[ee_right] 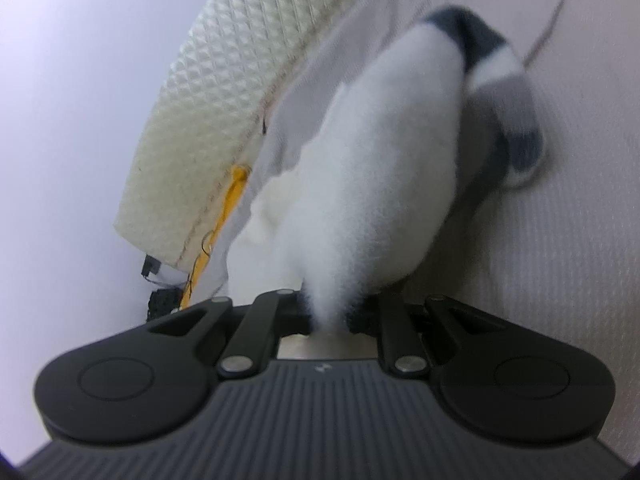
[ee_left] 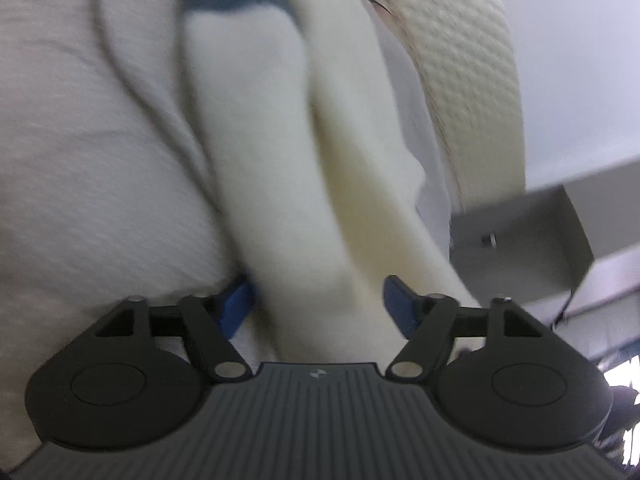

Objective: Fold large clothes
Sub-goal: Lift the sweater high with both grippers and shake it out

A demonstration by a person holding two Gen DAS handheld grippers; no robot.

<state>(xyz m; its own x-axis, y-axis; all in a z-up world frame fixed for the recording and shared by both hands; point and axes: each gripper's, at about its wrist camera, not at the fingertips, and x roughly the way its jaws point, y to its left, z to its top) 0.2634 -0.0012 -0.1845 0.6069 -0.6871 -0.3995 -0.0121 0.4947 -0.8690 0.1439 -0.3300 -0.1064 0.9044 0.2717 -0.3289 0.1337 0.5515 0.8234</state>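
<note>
Two grippers are seen against a pale bedsheet [ee_left: 80,160]. The left gripper [ee_left: 320,304] is spread wide, blue pads either side of a fluffy white garment [ee_left: 256,152] with a dark band, blurred. The right gripper [ee_right: 332,314] is pinched on the garment's white fleece [ee_right: 372,168]. A quilted mattress edge [ee_right: 224,92] is noted beside it.

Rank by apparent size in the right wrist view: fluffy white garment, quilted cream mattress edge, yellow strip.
1. Fluffy white garment, though nearness to the camera inflates it.
2. Quilted cream mattress edge.
3. Yellow strip, clearly smallest.
</note>
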